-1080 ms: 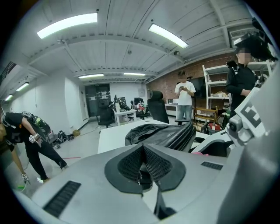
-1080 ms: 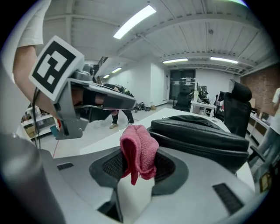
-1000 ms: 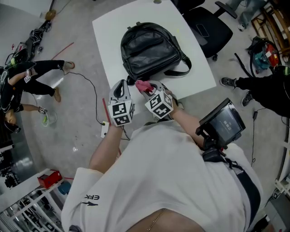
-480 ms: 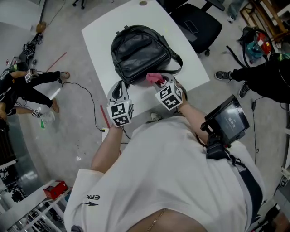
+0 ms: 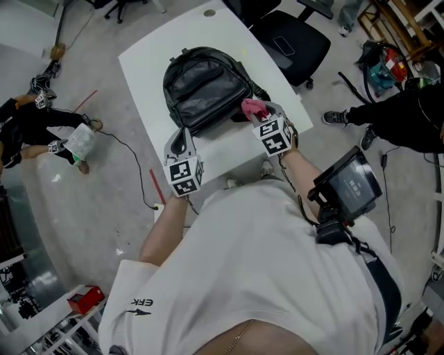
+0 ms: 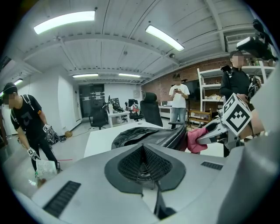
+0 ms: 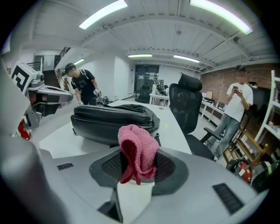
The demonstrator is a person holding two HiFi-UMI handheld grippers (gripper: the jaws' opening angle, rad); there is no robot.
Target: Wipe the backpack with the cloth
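Table (image 5: 147, 78) holds one backpack (image 5: 205, 87); right hand-held gripper (image 5: 263, 118) grips one pink cloth (image 5: 252, 107), left hand-held gripper (image 5: 182, 136) clenched empty.

The right gripper (image 7: 134, 178) pinches a bunched pink cloth (image 7: 138, 152), near the black backpack (image 7: 107, 120) lying on the white table (image 7: 65, 141).

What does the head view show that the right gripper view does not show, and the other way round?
Only the head view: the wearer's white shirt and the screen at their right side.
Only the right gripper view: the ceiling lights and a person holding a phone.
Both: the black backpack lying on the white table, the pink cloth, the black chair and the left gripper.
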